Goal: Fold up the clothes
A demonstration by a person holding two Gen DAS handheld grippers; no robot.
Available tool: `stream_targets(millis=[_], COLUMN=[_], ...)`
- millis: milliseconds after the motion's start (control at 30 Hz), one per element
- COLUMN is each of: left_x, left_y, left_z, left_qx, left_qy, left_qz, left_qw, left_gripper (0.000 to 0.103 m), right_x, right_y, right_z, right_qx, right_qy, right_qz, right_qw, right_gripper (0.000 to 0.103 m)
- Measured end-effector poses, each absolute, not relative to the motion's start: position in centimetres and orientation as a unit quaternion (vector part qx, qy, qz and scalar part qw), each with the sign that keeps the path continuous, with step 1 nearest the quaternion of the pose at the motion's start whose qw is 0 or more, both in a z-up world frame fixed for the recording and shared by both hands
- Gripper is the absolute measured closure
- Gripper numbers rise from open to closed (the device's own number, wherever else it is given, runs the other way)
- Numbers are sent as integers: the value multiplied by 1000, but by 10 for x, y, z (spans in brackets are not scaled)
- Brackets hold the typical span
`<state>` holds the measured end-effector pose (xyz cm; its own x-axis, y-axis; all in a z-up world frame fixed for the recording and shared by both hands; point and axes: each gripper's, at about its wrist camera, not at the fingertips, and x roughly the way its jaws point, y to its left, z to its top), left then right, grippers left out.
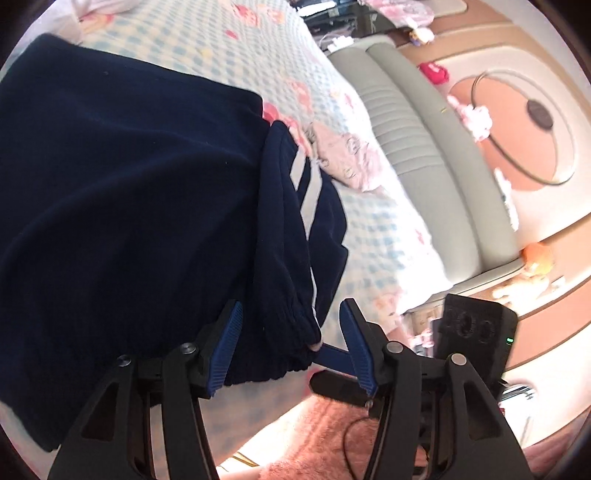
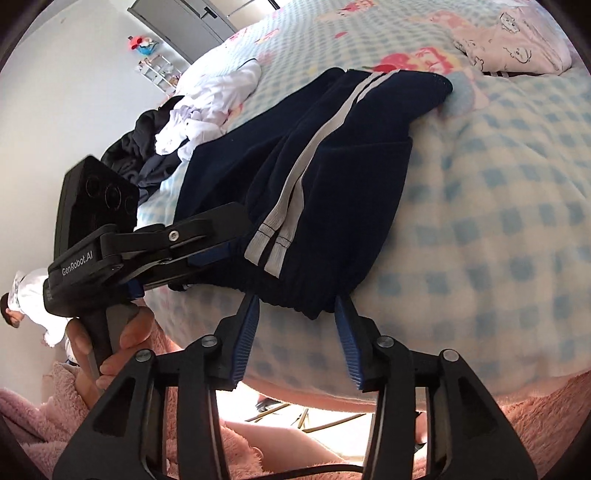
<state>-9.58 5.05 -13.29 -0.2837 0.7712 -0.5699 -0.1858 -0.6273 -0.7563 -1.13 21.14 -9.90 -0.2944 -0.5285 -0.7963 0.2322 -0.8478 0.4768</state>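
Navy track trousers (image 2: 314, 177), white side stripes: centre frame, on checked blanket (image 2: 498, 221). Left gripper (image 1: 291, 332) and right gripper (image 2: 295, 325): jaws parted around elastic waistband (image 2: 295, 295), not clamped. Advice: bite both layers evenly before lifting.

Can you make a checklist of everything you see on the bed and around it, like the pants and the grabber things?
Surface: bed with a blue-and-white checked blanket, cartoon prints on it.
Job's things: navy track pants with white side stripes, lying on the bed, elastic cuff toward the grippers.
Clutter: pile of white and dark clothes; pink printed garment.
Grippers: left gripper open, jaws either side of the cuff; right gripper open, jaws at the cuff's edge.
Cables: thin black cable over the pink fleece.
Surroundings: grey padded headboard; white wall; grey cabinet.
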Motion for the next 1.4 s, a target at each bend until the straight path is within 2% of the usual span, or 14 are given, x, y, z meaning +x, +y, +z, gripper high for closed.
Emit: stream_targets(millis=[33, 167, 400, 533, 600, 767, 933, 967, 1033, 1133, 1267, 1400], left_x=[-96, -88, -81, -80, -76, -71, -76, -75, -71, -66, -60, -62], left_y=[56, 62, 42, 18, 1, 2, 25, 25, 22, 18, 26, 55], left_z=[-132, -105, -65, -68, -68, -90, -101, -102, -105, -112, -123, -132], left_qx=[-510, -481, -422, -424, -426, -444, -453, -451, -449, -456, -472, -496], left_qy=[-274, -233, -246, -263, -272, -288, -292, -293, -291, -276, -261, -194], left_qz=[752, 785, 822, 816, 812, 795, 782, 785, 792, 803, 791, 796], left_qw=[315, 314, 293, 292, 291, 297, 312, 308, 295, 266, 288, 290], left_gripper=[78, 88, 89, 89, 89, 89, 78, 78, 78, 81, 81, 81], right_x=[-13, -17, -23, -27, -28, -23, -7, -6, -5, -3, -1, 2], right_y=[209, 203, 188, 178, 178, 192, 213, 214, 216, 224, 228, 221], right_z=[-102, -106, -99, -94, -91, -95, -83, -82, -81, -80, -78, -70], right_qx=[545, 547, 529, 515, 506, 514, 492, 491, 488, 487, 475, 449], right_qy=[-125, -83, -81, -98, -120, -120, -95, -87, -74, -79, -97, -109], right_qz=[-795, -807, -811, -812, -815, -823, -852, -855, -860, -861, -864, -873], right_qw=[234, 206, 237, 257, 256, 213, 151, 144, 131, 124, 133, 155], right_gripper=[56, 56, 54, 54, 50, 50, 50, 52, 67, 76, 81, 83])
